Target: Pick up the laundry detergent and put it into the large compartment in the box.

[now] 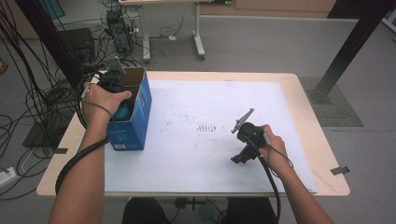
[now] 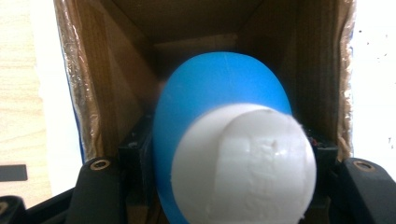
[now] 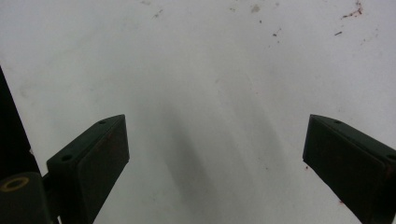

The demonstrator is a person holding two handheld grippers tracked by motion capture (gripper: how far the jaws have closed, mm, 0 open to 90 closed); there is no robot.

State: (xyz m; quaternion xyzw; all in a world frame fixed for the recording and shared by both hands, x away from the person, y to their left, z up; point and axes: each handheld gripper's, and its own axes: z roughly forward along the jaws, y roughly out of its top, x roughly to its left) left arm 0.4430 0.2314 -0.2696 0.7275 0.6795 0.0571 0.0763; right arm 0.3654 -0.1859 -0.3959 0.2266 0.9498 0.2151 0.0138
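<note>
Blue-and-white object (image 2: 224,140) clamped in left gripper (image 1: 112,81) inside blue box (image 1: 135,119); right gripper (image 3: 215,154) wide open, empty, above stained white mat (image 1: 210,107).

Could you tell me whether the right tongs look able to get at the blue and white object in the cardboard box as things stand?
Probably not directly: the blue and white object sits clamped in the left tongs inside the cardboard box, whose walls surround it. The right tongs hang open over the white mat, apart from the box.

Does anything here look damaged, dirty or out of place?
Nothing looks damaged. The white mat carries small dark reddish specks near its middle, also seen in the right gripper view. The blue box stands upright at the table's left edge, and the left gripper holds a blue and white object inside it. The right gripper is open over the mat.
</note>
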